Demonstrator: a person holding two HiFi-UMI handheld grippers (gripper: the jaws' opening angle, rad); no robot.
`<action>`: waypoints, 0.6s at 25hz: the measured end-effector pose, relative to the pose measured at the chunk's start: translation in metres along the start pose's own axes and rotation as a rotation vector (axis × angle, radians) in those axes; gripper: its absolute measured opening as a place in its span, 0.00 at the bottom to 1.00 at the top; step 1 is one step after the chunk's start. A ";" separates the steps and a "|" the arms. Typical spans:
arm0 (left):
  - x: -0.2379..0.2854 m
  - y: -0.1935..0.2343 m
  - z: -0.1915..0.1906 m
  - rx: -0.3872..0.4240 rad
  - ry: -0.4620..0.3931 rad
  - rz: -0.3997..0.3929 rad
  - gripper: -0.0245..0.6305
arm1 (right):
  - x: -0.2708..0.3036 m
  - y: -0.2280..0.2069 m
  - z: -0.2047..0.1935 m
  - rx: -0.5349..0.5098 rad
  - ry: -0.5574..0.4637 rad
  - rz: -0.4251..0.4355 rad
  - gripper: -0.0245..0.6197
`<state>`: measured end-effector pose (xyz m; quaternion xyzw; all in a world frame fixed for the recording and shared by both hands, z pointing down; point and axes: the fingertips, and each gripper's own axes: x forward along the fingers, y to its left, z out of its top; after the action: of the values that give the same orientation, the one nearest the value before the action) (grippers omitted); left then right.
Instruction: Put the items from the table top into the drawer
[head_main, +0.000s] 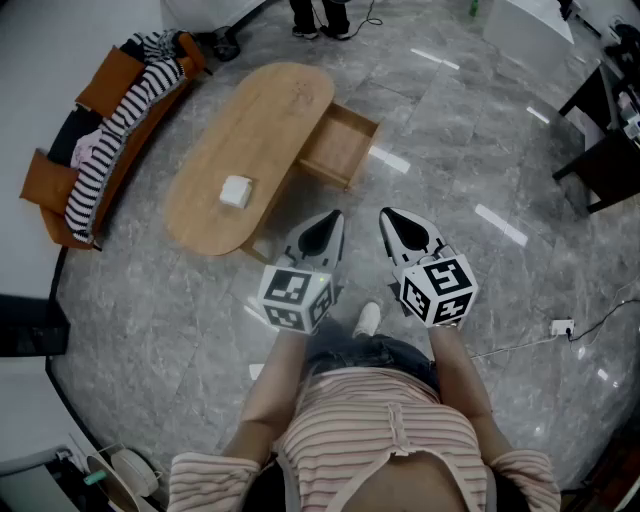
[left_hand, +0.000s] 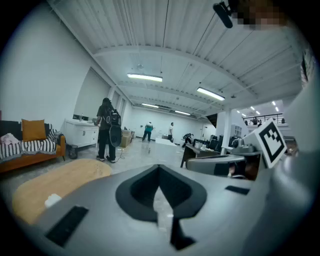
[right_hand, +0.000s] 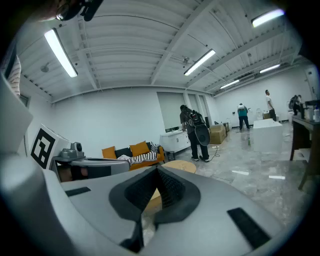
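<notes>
your left gripper (head_main: 330, 221) and right gripper (head_main: 391, 219) hang side by side above the floor, each with its jaws together and nothing between them. the small white block (head_main: 236, 191) sits alone on the oval table (head_main: 262, 110), apart from the open drawer (head_main: 340, 146). it looks light and boxy, perhaps soft, so pinch gently across two flat opposite sides.

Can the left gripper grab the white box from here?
Probably not yet: the left gripper hangs over the floor, short of the table, jaws shut. Nothing blocks the way to the white box.
</notes>
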<state>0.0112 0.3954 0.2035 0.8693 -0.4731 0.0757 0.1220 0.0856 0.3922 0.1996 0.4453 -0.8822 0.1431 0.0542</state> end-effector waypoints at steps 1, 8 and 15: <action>0.001 0.001 0.000 -0.002 0.000 0.000 0.06 | 0.001 -0.001 0.001 -0.002 -0.001 -0.002 0.05; 0.010 0.009 -0.008 -0.042 0.000 0.045 0.06 | -0.003 -0.021 -0.013 0.011 0.036 -0.008 0.05; -0.003 0.040 -0.015 -0.074 0.024 0.112 0.06 | -0.001 -0.037 -0.026 0.087 0.069 -0.042 0.05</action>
<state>-0.0241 0.3816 0.2225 0.8353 -0.5220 0.0753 0.1554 0.1153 0.3799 0.2314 0.4605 -0.8631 0.1956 0.0682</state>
